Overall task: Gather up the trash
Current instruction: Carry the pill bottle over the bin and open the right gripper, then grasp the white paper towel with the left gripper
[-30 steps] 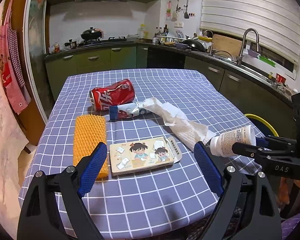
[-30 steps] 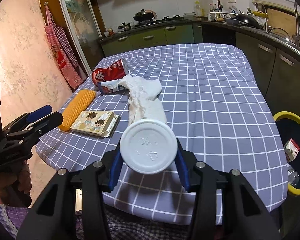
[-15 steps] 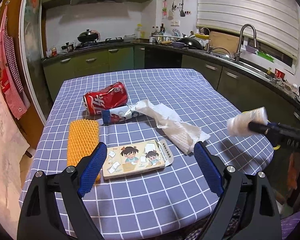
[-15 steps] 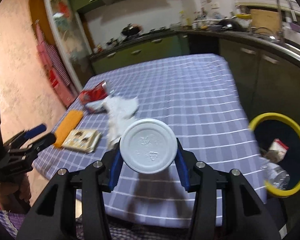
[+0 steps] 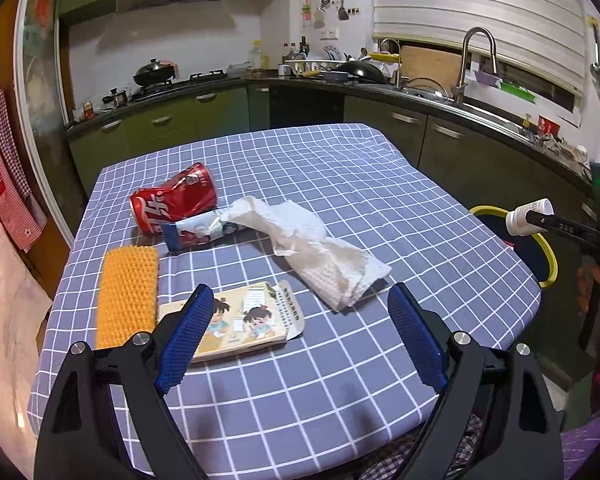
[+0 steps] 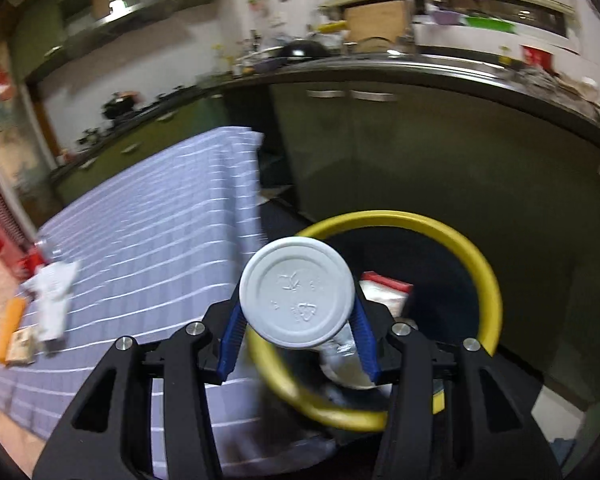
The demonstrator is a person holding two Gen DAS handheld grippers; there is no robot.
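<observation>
My right gripper [image 6: 298, 330] is shut on a white plastic bottle [image 6: 297, 298] and holds it above the yellow-rimmed trash bin [image 6: 488, 276] beside the table; the bottle also shows in the left wrist view [image 5: 526, 217]. The bin holds some trash. My left gripper [image 5: 300, 336] is open and empty over the near edge of the checked table [image 5: 340, 360]. On the table lie a crushed red can [image 5: 172, 200], a blue-and-white wrapper [image 5: 196, 232] and a crumpled white paper towel [image 5: 320, 256].
An orange brush [image 5: 126, 294] and a small illustrated booklet [image 5: 246, 322] lie near my left fingers. Green kitchen cabinets and a sink counter [image 5: 460, 120] run along the back and right. The bin [image 5: 540, 248] stands between the table's right edge and the cabinets.
My right gripper has swung right with the bottle, from above the table to above the trash bin. My left gripper has drawn back a little; the table items have not moved.
</observation>
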